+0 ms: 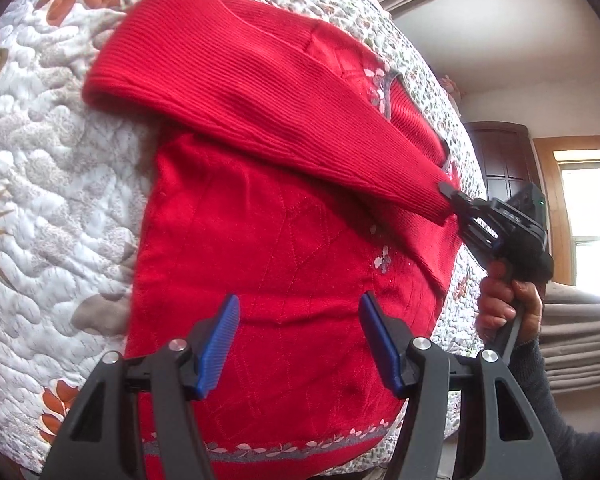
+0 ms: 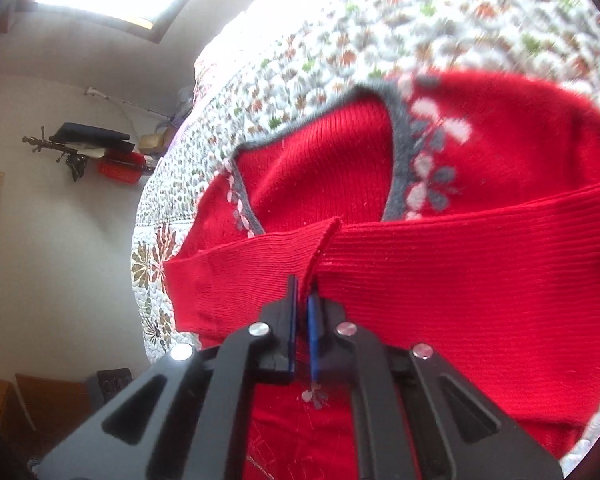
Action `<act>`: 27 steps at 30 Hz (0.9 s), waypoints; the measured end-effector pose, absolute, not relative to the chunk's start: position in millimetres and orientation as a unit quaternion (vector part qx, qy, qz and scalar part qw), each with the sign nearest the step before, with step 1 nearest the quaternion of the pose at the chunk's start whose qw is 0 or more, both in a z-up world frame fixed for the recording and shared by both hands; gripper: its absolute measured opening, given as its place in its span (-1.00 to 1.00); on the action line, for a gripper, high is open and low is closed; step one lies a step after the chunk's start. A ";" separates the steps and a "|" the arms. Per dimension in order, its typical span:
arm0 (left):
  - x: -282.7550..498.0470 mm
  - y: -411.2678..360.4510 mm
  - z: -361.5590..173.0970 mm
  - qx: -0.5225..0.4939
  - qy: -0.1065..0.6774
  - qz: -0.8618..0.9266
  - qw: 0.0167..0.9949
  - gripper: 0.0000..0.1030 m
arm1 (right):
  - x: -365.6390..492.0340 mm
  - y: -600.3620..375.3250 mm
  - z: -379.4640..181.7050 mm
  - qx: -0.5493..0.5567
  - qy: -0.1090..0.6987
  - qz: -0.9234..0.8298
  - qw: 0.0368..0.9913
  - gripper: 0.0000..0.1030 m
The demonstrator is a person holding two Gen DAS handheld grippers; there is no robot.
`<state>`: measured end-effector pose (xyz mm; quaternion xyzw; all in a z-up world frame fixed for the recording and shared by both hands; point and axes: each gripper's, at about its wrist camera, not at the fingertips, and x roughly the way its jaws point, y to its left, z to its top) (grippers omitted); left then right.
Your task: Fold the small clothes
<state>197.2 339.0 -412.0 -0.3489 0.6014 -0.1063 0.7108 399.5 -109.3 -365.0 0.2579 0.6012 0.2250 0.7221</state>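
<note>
The right gripper [image 2: 305, 300] pinches only the ribbed cuff edge of the red knitted sweater [image 1: 260, 240]; it could slip free. The left gripper [image 1: 298, 336], lower centre, hovers spread.

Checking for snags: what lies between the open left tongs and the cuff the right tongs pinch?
Only the red sweater's body, flat on the quilt; the left wrist view shows nothing else between the left tongs and the cuff in the right tongs.

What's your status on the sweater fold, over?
Left gripper open above the red sweater. Right gripper shut on sleeve cuff, sleeve drawn across the body. Quilt underneath, nothing in the way.
</note>
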 end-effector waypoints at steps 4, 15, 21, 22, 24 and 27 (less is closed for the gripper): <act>196.9 339.4 -408.4 -0.347 0.600 -0.107 0.713 0.19 | 394.2 -137.0 -339.4 0.259 0.580 0.211 0.743 -0.94; 204.0 332.6 -407.5 -0.339 0.602 -0.109 0.714 0.19 | 370.4 -224.9 -323.0 0.269 0.558 0.142 0.772 -0.94; 206.5 327.8 -410.7 -0.335 0.608 -0.110 0.711 0.19 | 362.7 -249.7 -340.6 0.273 0.567 0.118 0.768 -0.94; 206.8 327.4 -411.3 -0.335 0.609 -0.110 0.711 0.19 | 360.9 -252.9 -343.6 0.273 0.568 0.115 0.768 -0.94; 207.4 326.0 -412.2 -0.335 0.609 -0.109 0.710 0.19 | 359.6 -257.5 -348.0 0.275 0.569 0.109 0.767 -0.94; 208.9 324.6 -412.8 -0.333 0.610 -0.111 0.710 0.19 | 358.2 -263.5 -352.3 0.274 0.571 0.102 0.767 -0.94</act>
